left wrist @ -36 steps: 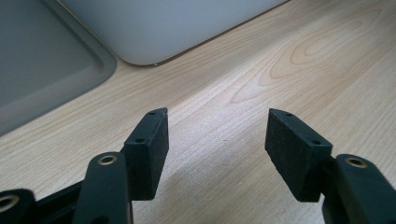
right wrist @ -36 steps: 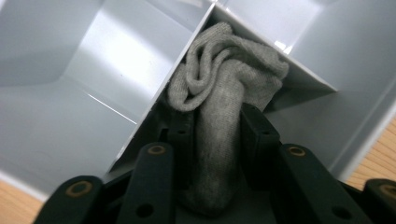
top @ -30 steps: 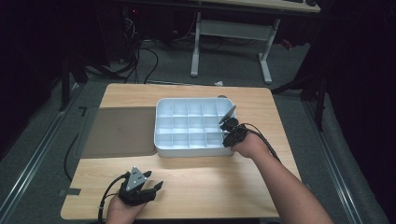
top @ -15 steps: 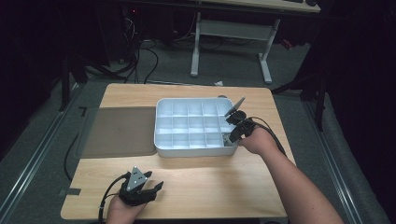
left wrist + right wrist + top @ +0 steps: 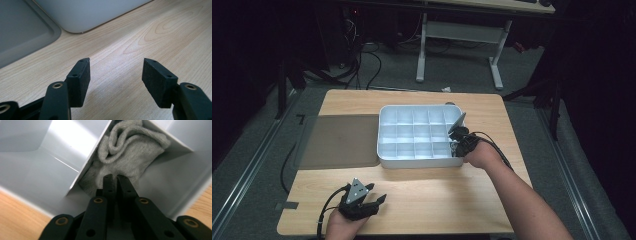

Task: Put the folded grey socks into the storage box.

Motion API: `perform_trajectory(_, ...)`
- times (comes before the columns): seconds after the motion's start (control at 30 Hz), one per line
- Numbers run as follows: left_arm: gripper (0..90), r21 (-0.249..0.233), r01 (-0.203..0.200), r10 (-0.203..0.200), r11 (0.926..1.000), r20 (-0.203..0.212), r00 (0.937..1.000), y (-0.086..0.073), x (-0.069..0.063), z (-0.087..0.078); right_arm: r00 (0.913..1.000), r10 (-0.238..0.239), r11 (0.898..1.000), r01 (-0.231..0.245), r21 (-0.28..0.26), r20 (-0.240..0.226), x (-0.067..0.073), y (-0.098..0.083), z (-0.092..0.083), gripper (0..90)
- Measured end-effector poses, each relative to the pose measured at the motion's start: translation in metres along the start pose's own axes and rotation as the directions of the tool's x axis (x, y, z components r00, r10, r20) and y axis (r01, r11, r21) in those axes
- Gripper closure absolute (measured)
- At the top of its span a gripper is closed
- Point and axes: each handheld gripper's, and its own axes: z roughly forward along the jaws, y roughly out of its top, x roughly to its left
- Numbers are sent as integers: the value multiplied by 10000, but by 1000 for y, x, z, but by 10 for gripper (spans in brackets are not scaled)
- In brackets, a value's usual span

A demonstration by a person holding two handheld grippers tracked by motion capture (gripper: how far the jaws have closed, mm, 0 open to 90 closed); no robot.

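A white divided tray (image 5: 387, 150) sits mid-table. My right gripper (image 5: 455, 145) dips into its near right corner compartment. In the right gripper view a crumpled grey sock (image 5: 130, 150) fills that compartment, and the jaws (image 5: 115, 178) have just been closing and now pinch a fold of it between the pads. My left gripper (image 5: 376, 194) rests low over bare wood near the front left edge. Its jaws (image 5: 116, 72) stand wide apart with nothing between them.
A flat grey lid or mat (image 5: 339, 140) lies against the tray's left side, its corner also in the left gripper view (image 5: 22, 32) beside the tray wall (image 5: 87, 12). Beyond the table stand desk legs and floor cables.
The right hand shifted slightly at the tray's near right corner and settled lower into the compartment. The left hand has not moved.
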Motion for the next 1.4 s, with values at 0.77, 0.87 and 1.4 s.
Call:
perform_trajectory(0.77,401,-50,90,-89,9999,99,9999,0,1,0,9973,364,9984,-336,-450,636,-5,30,7,851)
perform_trajectory(0.87,401,-55,83,-83,10000,97,9999,0,1,-1,9963,283,9986,-246,-462,813,-3,30,9,854)
perform_trajectory(1.4,401,-33,6,-5,10000,144,9999,2,-1,2,9973,604,9760,-505,-2116,405,-8,5,-43,731)
